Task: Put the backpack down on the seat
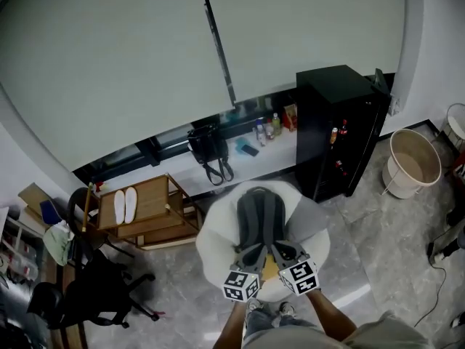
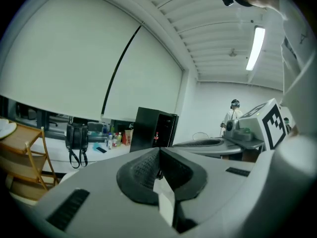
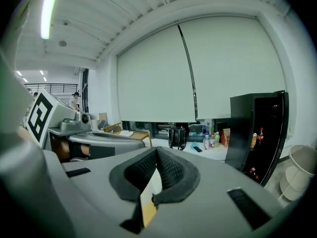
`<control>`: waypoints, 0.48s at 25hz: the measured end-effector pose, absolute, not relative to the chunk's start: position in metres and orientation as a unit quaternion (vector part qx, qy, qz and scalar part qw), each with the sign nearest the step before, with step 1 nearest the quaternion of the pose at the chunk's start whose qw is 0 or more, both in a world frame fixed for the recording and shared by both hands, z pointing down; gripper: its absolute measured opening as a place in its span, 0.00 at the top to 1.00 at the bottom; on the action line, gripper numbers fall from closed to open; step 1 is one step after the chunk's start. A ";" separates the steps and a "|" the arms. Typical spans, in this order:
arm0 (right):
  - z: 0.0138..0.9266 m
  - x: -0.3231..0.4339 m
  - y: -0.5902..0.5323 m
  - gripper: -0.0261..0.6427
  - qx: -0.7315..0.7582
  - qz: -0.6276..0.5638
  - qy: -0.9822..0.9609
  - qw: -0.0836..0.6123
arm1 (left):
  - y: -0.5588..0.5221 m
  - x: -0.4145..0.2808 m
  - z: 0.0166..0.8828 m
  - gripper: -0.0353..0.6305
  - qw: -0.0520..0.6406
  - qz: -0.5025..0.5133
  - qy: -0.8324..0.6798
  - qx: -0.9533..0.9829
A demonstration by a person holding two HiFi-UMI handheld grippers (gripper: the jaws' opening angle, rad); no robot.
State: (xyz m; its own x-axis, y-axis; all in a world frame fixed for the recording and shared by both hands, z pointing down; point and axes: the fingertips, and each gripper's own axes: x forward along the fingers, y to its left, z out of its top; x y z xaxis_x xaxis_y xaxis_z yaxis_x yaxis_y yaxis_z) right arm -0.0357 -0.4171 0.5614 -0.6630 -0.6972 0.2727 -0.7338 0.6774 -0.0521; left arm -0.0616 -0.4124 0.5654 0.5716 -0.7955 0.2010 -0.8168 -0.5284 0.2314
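Backpack (image 1: 260, 217) lies on white seat (image 1: 215, 240); left claw (image 2: 159, 157) and right claw (image 3: 156, 155) pressed together; bottles (image 1: 267, 128) bear unreadable labels.

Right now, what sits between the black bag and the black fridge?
In the head view, small bottles and a flat dark thing on the white ledge.

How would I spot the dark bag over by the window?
Find the tall black cabinet, then follow the white ledge beside it leftwards, past the bottles. There the black handbag stands upright; unlike the grey backpack over the round white seat, its strap loops dangle over the ledge's edge.
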 end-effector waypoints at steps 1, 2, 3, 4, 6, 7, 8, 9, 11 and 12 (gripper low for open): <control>0.554 -0.035 -0.413 0.92 0.393 0.074 -0.910 0.108 | -0.408 -0.059 0.557 0.90 0.143 0.032 -0.464 0.874; 0.548 -0.033 -0.409 0.92 0.391 0.070 -0.912 0.102 | -0.404 -0.056 0.550 0.90 0.136 0.028 -0.467 0.874; 0.544 -0.032 -0.406 0.92 0.390 0.066 -0.914 0.096 | -0.400 -0.054 0.544 0.90 0.129 0.024 -0.469 0.873; 0.541 -0.031 -0.402 0.92 0.388 0.063 -0.915 0.093 | -0.397 -0.052 0.539 0.90 0.123 0.021 -0.471 0.873; 0.538 -0.028 -0.395 0.92 0.385 0.057 -0.916 0.093 | -0.390 -0.050 0.533 0.90 0.116 0.019 -0.475 0.872; 0.537 -0.026 -0.391 0.92 0.385 0.055 -0.917 0.094 | -0.387 -0.049 0.532 0.90 0.115 0.019 -0.478 0.871; 0.536 -0.023 -0.389 0.92 0.385 0.053 -0.917 0.094 | -0.384 -0.047 0.532 0.90 0.114 0.019 -0.479 0.870; 0.536 -0.021 -0.386 0.92 0.384 0.051 -0.917 0.095 | -0.381 -0.046 0.532 0.90 0.114 0.020 -0.481 0.869; 0.536 -0.020 -0.381 0.92 0.380 0.048 -0.919 0.096 | -0.377 -0.045 0.533 0.90 0.115 0.019 -0.486 0.866; 0.537 -0.020 -0.379 0.92 0.378 0.047 -0.920 0.096 | -0.374 -0.045 0.533 0.90 0.116 0.017 -0.488 0.865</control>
State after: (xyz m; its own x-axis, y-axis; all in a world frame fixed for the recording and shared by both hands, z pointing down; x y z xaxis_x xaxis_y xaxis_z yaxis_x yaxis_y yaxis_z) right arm -0.0201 -0.3788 0.5372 -0.6961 -0.6858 0.2124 -0.7038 0.7102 -0.0136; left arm -0.0451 -0.3743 0.5332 0.5228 -0.8403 0.1431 -0.8483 -0.4966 0.1837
